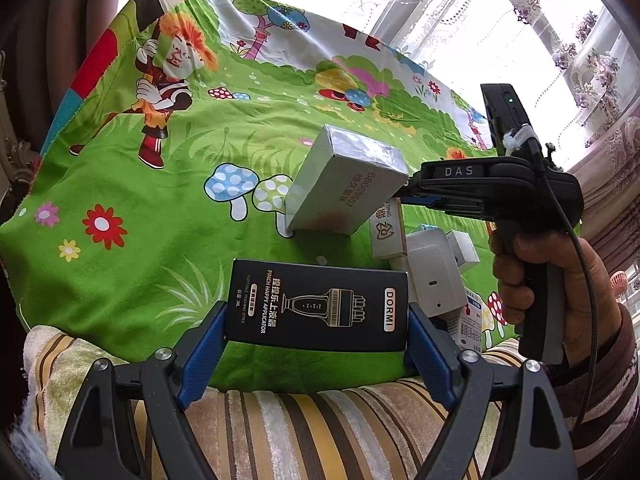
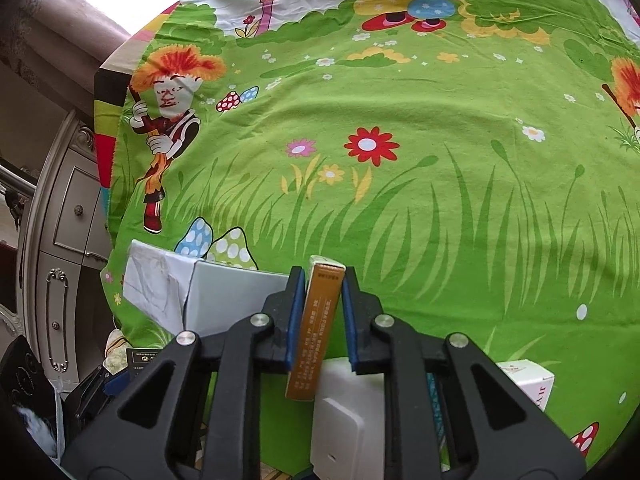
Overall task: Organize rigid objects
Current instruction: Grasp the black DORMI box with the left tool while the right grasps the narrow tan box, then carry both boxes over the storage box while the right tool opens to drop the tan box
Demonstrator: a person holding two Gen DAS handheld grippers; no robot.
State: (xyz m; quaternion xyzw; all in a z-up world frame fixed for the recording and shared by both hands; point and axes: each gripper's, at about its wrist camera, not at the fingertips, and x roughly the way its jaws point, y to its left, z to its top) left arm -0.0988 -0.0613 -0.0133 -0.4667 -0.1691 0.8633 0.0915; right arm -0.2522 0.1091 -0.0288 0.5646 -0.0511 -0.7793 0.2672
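- A narrow brown box is clamped between the pads of the right gripper, above the green cloth.
- A black box is held across the wide-set left gripper.
- Grey box and white boxes lie unsorted nearby; most of the organizing appears left.

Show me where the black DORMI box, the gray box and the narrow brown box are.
black DORMI box (image 1: 320, 306), left wrist view, printed front.
gray box (image 1: 344, 188), left wrist view, numbered side.
narrow brown box (image 2: 316, 328), right wrist view, brown edge.
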